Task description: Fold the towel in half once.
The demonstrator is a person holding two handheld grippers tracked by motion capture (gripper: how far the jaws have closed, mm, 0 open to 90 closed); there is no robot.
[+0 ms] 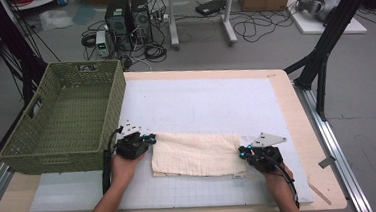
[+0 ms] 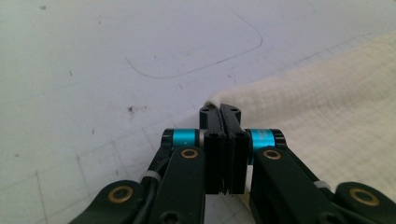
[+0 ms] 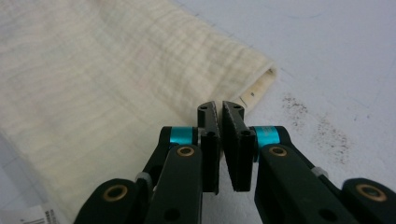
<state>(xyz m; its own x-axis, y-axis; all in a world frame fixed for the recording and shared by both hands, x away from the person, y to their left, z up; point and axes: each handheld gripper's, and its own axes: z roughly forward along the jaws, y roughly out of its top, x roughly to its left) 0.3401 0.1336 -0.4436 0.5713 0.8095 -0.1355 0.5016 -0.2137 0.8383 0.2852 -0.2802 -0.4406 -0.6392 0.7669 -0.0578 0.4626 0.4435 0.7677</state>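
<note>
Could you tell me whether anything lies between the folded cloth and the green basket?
Nothing visible does: bare mat separates the cloth from the basket, and both grippers, left and right, are at its ends.

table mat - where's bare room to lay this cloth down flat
The widest bare stretch of the white mat lies beyond the folded cream cloth, right of the green basket. A narrower bare strip runs along the near edge. The middle band is crowded: left gripper and right gripper pinch the cloth's ends.
</note>
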